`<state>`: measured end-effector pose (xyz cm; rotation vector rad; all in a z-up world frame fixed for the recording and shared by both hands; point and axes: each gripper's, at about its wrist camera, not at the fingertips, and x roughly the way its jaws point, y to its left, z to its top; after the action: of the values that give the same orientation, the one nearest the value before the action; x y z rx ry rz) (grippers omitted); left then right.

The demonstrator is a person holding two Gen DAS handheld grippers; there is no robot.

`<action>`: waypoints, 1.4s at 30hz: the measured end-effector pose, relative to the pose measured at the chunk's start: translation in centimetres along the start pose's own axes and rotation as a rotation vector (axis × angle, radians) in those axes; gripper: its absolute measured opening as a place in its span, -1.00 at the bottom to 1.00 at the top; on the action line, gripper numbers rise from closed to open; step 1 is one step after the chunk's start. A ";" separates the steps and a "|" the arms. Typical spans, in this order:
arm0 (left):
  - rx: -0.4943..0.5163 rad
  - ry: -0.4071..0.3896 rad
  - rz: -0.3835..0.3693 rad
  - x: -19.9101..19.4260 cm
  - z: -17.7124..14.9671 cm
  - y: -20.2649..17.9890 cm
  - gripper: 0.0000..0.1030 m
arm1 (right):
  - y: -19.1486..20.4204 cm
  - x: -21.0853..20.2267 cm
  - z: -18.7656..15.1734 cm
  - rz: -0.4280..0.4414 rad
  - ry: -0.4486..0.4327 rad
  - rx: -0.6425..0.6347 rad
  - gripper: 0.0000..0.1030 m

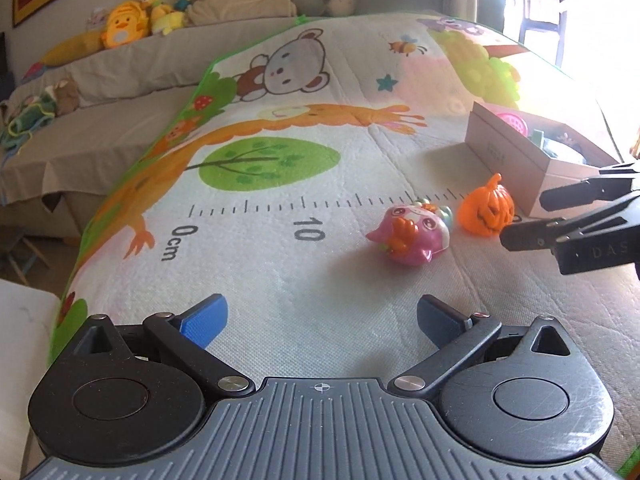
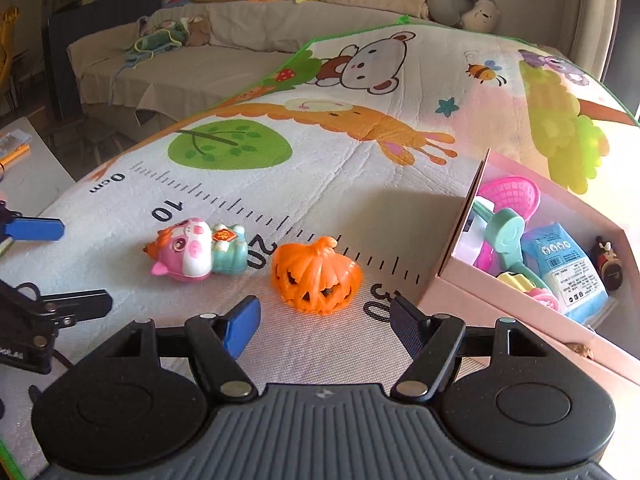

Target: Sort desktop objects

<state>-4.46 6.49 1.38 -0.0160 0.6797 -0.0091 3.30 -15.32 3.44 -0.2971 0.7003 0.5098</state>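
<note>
An orange pumpkin toy (image 2: 316, 278) lies on the cartoon play mat (image 2: 328, 160), just ahead of my right gripper (image 2: 324, 320), which is open and empty. A pink cat figure (image 2: 196, 250) lies on its side left of the pumpkin. Both also show in the left wrist view, the cat figure (image 1: 412, 234) and the pumpkin toy (image 1: 486, 210), ahead and to the right of my left gripper (image 1: 320, 320), which is open and empty. The right gripper (image 1: 560, 216) enters that view from the right, beside the pumpkin.
A pink box (image 2: 520, 308) at the right holds several toys, among them a pink net scoop (image 2: 510, 194), a teal shower toy (image 2: 506, 236) and a blue packet (image 2: 568, 268). A beige sofa (image 2: 240, 40) with plush toys stands behind the mat.
</note>
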 end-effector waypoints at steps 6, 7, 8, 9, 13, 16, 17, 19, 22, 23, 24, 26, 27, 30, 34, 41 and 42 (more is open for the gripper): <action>0.012 -0.005 0.009 2.5 2.9 -1.0 1.00 | 0.6 -0.7 -0.6 0.076 -0.038 0.023 0.41; 0.005 -0.004 -0.010 2.8 3.4 -1.1 1.00 | 0.6 -0.4 -0.6 0.063 -0.039 0.021 0.41; 0.002 -0.009 -0.023 2.9 3.7 -1.3 1.00 | 0.6 -0.1 -0.6 0.055 -0.040 0.025 0.41; 0.003 -0.013 -0.030 3.1 4.0 -1.6 0.99 | 0.4 0.1 -0.6 0.050 -0.042 0.035 0.41; -0.004 -0.006 -0.011 3.9 4.9 -2.1 1.00 | -0.8 1.8 -0.2 0.026 -0.038 0.083 0.41; -0.031 -0.034 -0.023 3.1 5.3 -1.5 1.00 | -0.7 3.5 0.3 -0.003 -0.025 0.074 0.41; -0.027 -0.043 -0.016 2.9 5.3 -1.3 1.00 | -0.6 4.0 0.6 -0.004 -0.020 0.073 0.41; -0.026 -0.042 -0.010 2.7 5.2 -0.9 1.00 | -0.4 5.0 1.0 -0.014 -0.008 0.074 0.28; -0.031 -0.026 -0.024 2.7 4.7 -0.3 1.00 | -0.2 5.2 1.3 -0.004 -0.003 0.087 0.08; -0.030 -0.021 -0.033 2.7 4.5 -0.3 1.00 | -0.1 5.0 1.3 -0.004 -0.003 0.089 0.08; -0.026 -0.016 -0.044 2.8 4.4 -0.3 1.00 | 0.1 4.7 1.2 -0.010 -0.005 0.081 0.08; -0.012 -0.005 -0.071 3.1 4.3 -0.8 1.00 | 0.3 3.8 0.7 -0.032 -0.003 0.057 0.07; -0.003 0.000 -0.084 3.2 4.3 -1.2 1.00 | 0.3 3.4 0.3 -0.037 0.003 0.052 0.04; 0.037 0.015 -0.114 4.0 4.3 -2.9 1.00 | -0.4 1.5 -1.2 -0.054 0.025 0.064 -0.09; 0.079 0.053 -0.081 6.1 4.7 -4.9 1.00 | -1.3 -0.7 -3.3 -0.089 0.034 0.091 -0.21; 0.091 0.059 -0.068 6.9 4.8 -5.5 0.20 | -1.8 -1.8 -4.4 -0.102 0.027 0.108 -0.24; 0.095 0.053 -0.074 6.7 4.7 -5.4 0.13 | -1.8 -1.7 -4.4 -0.100 0.026 0.110 -0.24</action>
<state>3.63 1.02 0.93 0.0501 0.7304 -0.1133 0.82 -19.30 1.56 -0.2347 0.7324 0.3718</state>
